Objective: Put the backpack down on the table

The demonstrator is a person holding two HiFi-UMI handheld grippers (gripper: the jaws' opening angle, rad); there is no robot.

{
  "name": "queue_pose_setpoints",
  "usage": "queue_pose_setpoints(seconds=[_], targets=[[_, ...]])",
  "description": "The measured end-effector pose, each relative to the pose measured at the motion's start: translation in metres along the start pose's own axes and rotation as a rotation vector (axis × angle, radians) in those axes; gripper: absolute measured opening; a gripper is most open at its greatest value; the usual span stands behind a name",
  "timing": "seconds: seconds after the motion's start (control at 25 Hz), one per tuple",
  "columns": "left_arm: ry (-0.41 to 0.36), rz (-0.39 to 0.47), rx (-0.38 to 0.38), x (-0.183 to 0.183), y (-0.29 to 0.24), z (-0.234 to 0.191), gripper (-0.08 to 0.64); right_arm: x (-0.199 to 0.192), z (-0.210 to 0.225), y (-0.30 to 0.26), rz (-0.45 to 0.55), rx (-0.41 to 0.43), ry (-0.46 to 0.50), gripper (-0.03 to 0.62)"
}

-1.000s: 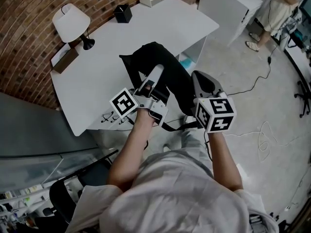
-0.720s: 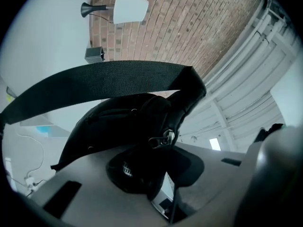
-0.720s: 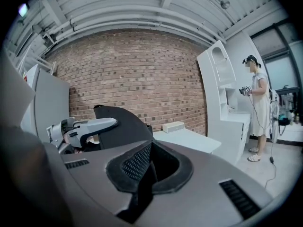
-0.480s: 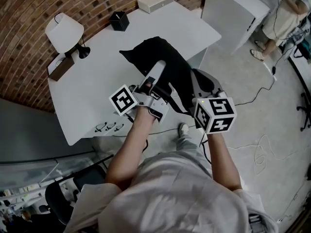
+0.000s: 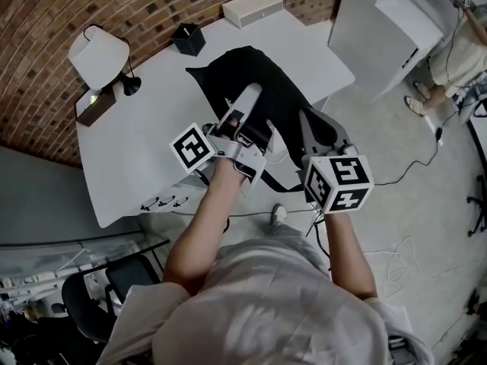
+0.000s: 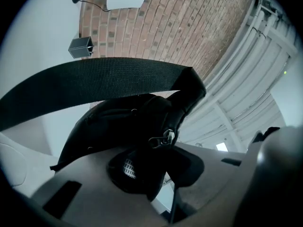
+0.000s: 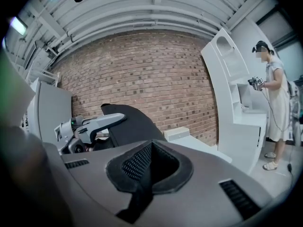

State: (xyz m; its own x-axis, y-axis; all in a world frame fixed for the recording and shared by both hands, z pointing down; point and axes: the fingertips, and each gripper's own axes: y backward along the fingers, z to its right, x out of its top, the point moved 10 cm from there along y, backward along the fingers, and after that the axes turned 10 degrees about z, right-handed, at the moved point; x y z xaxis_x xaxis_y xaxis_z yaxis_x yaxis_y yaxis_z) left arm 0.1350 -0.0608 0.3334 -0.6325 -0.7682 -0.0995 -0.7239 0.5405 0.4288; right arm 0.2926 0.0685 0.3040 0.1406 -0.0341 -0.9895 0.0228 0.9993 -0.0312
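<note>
The black backpack (image 5: 243, 74) hangs over the near right part of the white table (image 5: 137, 135); I cannot tell if its far end touches the top. My left gripper (image 5: 251, 97) is shut on the backpack's black fabric beside a zipper pull (image 6: 166, 137), and a wide black strap (image 6: 94, 82) crosses the left gripper view. My right gripper (image 5: 310, 122) holds the pack's near right side, shut on a black strap (image 7: 142, 183) that runs between its jaws. In the right gripper view the backpack (image 7: 130, 124) rises behind the left gripper (image 7: 116, 118).
On the table stand a white lamp (image 5: 97, 52), a brown box (image 5: 95, 109), a small black box (image 5: 187, 38) and a white box (image 5: 253, 6) by the brick wall. A white cabinet (image 5: 388, 29) and a person (image 5: 456, 59) are to the right. Cables lie on the floor; a chair (image 5: 91, 303) is behind left.
Both grippers have carried the backpack forward, from hanging off the table's near edge to further over the tabletop. Both grips have held.
</note>
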Motion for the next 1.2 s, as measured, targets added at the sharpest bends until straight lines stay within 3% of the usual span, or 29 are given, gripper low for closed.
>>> queue_pose_setpoints(seconds=[0.64, 1.2], targets=[[-0.079, 0.147, 0.006, 0.018, -0.051, -0.02, 0.081, 0.013, 0.045, -0.055, 0.016, 0.156, 0.0, 0.002], [-0.103, 0.215, 0.013, 0.09, -0.066, -0.043, 0.081, 0.014, 0.028, -0.129, 0.016, 0.214, 0.011, 0.002]])
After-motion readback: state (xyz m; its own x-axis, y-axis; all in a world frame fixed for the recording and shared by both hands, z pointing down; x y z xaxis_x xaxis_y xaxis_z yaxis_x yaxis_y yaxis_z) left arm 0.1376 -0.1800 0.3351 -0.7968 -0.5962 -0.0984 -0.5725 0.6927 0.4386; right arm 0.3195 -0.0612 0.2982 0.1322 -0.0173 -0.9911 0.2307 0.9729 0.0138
